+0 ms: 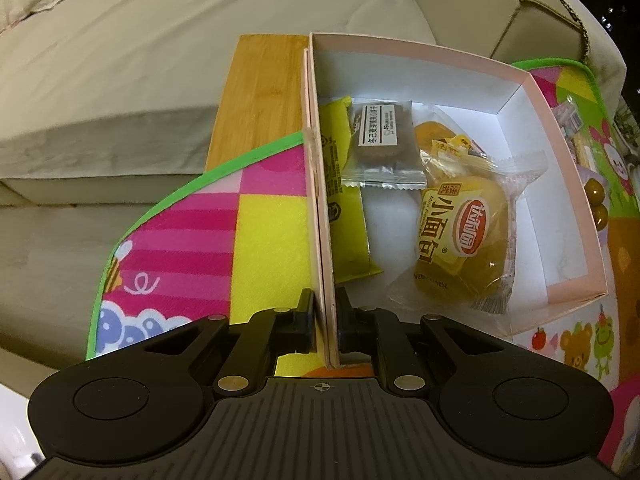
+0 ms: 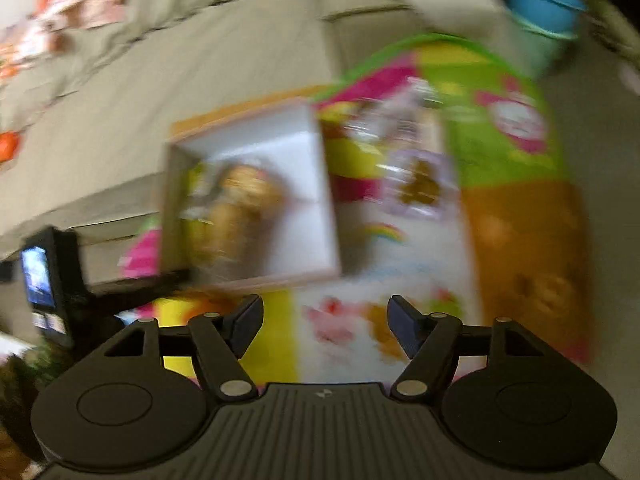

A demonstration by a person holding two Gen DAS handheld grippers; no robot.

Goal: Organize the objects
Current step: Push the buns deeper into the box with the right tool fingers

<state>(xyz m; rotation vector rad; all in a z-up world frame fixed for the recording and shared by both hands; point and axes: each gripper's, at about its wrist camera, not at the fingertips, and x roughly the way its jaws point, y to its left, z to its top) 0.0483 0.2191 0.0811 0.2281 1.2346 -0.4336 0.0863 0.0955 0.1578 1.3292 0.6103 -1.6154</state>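
A pink cardboard box (image 1: 552, 128) with a white inside lies on a colourful play mat (image 1: 264, 220). Inside it are a yellow snack packet (image 1: 340, 184), a brown cake in clear wrap (image 1: 382, 144) and a small bread in a yellow wrapper (image 1: 460, 240). My left gripper (image 1: 325, 320) is shut on the box's near-left wall (image 1: 320, 200), one finger on each side. In the blurred right wrist view my right gripper (image 2: 326, 320) stands open above the mat with nothing between its fingers, short of the box (image 2: 320, 184). A clear-wrapped snack (image 2: 420, 184) lies on the mat right of the box.
A beige sofa (image 1: 160, 60) runs behind and to the left. A bamboo board (image 1: 260, 92) shows under the mat. Small wrapped sweets (image 1: 596, 196) lie on the mat right of the box. A blue tub (image 2: 544, 4) stands at the far right. The other hand-held gripper's body (image 2: 52, 280) shows at left.
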